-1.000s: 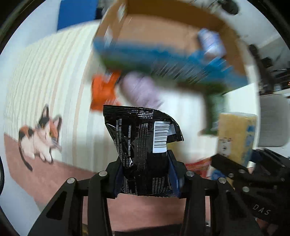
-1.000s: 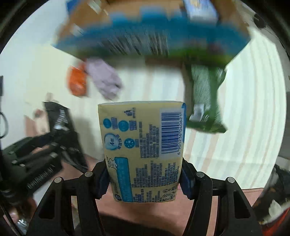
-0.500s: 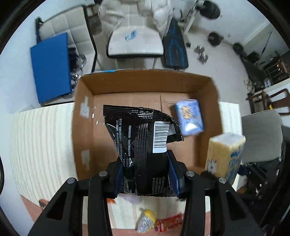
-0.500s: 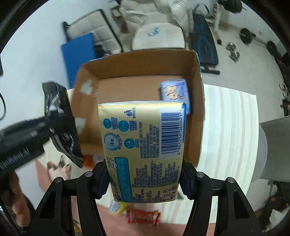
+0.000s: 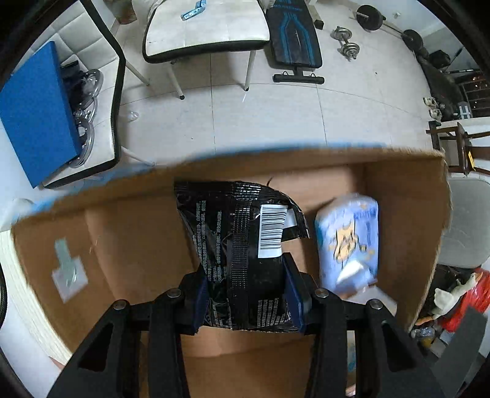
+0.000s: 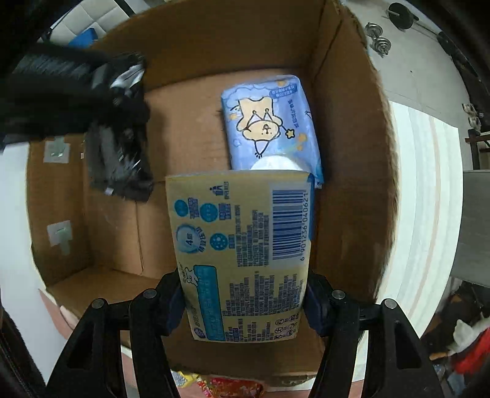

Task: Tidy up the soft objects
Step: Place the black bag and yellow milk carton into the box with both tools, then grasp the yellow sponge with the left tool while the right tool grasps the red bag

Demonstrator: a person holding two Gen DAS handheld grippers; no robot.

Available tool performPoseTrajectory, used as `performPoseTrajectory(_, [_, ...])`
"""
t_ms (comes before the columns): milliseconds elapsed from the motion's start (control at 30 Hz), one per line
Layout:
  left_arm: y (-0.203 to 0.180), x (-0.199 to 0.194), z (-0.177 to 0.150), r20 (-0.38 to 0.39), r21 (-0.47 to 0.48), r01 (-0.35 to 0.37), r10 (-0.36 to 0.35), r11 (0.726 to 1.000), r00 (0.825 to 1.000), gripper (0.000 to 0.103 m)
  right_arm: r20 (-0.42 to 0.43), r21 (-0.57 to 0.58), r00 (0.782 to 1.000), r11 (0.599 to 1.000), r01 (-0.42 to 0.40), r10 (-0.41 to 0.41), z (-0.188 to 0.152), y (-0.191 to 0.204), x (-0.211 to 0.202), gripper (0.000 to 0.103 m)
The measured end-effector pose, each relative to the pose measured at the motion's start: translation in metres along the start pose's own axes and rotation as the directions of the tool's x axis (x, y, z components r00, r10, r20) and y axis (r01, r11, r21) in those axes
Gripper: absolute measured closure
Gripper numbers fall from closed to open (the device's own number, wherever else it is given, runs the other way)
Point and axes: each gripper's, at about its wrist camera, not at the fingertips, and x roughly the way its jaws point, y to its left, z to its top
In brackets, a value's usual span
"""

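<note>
I see the left gripper [image 5: 245, 294] clamped on a black snack bag [image 5: 242, 245], held over the cardboard box [image 5: 128, 245]; right gripper [image 6: 245, 294] clamped on a yellow tissue pack [image 6: 242, 251], also over the box; blue tissue pack [image 6: 271, 122] lies on the box floor, far right corner. Only the left view gives me the white chair [image 5: 205, 27] beyond the box; only the right view gives me the snack wrappers [image 6: 235, 387] on the near side.

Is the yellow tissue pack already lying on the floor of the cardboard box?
No, the yellow tissue pack is clamped in the right gripper above the cardboard box.
</note>
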Motion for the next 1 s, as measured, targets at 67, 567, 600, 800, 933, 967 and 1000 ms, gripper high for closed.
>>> performPoseTrajectory(67, [-0.003, 0.006, 0.005, -0.023, 0.005, 0.014, -0.014, 1.000, 1.000, 0.060, -0.001, -0.001, 1.000, 1.000, 0.010, -0.010, 0.001, 0.004, 0.000, 0.037])
performPoseTrajectory(567, [0.014, -0.016, -0.006, 0.011, -0.021, 0.010, -0.009, 1.000, 1.000, 0.018, 0.006, 0.005, 1.000, 1.000, 0.023, -0.023, 0.004, 0.002, -0.015, 0.024])
performPoseTrajectory(600, [0.017, -0.020, -0.010, 0.020, -0.023, 0.005, -0.005, 1.000, 1.000, 0.016, 0.014, 0.006, 1.000, 1.000, 0.022, -0.022, 0.005, 0.003, -0.018, 0.020])
performPoseTrajectory(800, [0.044, -0.051, -0.045, 0.101, -0.073, 0.024, -0.017, 0.997, 0.995, 0.003, 0.065, 0.001, 0.998, 1.000, 0.010, -0.010, -0.008, 0.002, -0.036, 0.000])
performPoseTrajectory(933, [0.053, -0.071, -0.078, 0.165, -0.089, -0.004, 0.019, 0.996, 0.986, 0.002, 0.113, -0.009, 0.994, 1.000, 0.015, -0.014, -0.014, 0.005, -0.048, 0.000])
performPoseTrajectory(967, [0.054, -0.075, -0.085, 0.177, -0.091, -0.007, 0.023, 0.996, 0.984, 0.002, 0.125, -0.016, 0.992, 1.000, 0.017, -0.014, -0.018, 0.006, -0.052, 0.000])
performPoseTrajectory(1000, [0.054, -0.080, -0.095, 0.195, -0.092, -0.004, 0.022, 0.996, 0.981, 0.002, 0.133, -0.021, 0.991, 1.000, 0.015, -0.012, -0.021, 0.007, -0.056, 0.000])
